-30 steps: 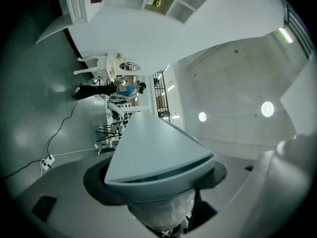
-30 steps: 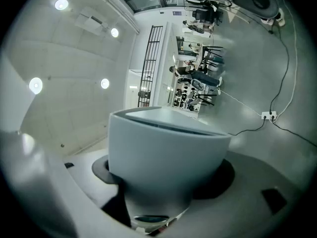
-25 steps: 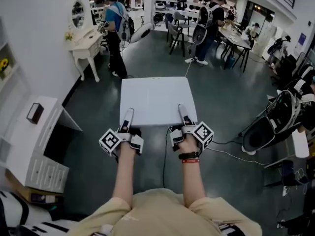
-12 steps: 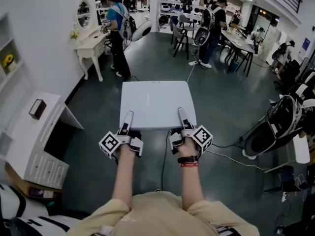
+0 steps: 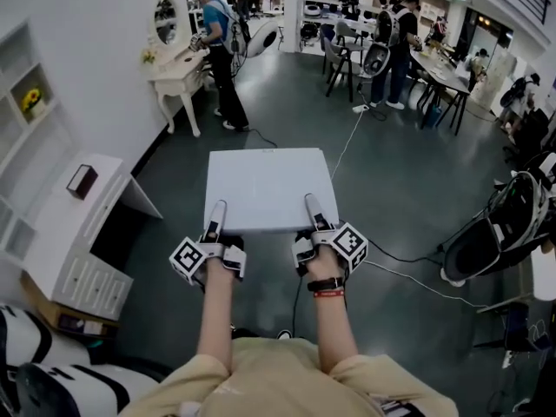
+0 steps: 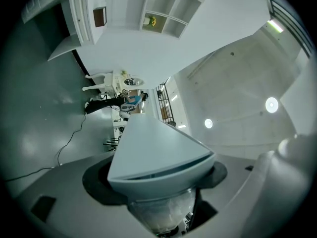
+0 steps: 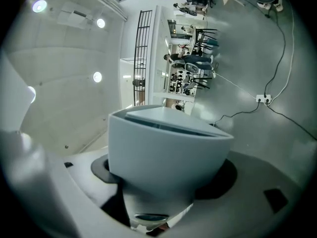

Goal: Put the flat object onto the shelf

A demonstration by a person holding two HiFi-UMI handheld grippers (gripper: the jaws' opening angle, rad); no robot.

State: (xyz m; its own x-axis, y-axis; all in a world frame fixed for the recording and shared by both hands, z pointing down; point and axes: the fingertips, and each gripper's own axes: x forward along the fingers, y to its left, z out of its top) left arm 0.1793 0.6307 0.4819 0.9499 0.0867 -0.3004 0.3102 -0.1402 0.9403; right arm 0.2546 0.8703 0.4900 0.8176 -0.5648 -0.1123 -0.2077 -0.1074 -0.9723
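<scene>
Shifted flat object (image 5: 270,188) slightly left and down in head view, left tool (image 5: 215,212) and right tool (image 5: 310,205) along with it. Brought wall shelf (image 5: 35,130) closer, fuller at frame's left; probably turned leftward.

In the head view, the flat object (image 5: 269,189) is hiding the lower jaw of the left gripper (image 5: 216,211) and right gripper (image 5: 310,203); the picture's left edge is cutting off the shelf (image 5: 35,133).
</scene>
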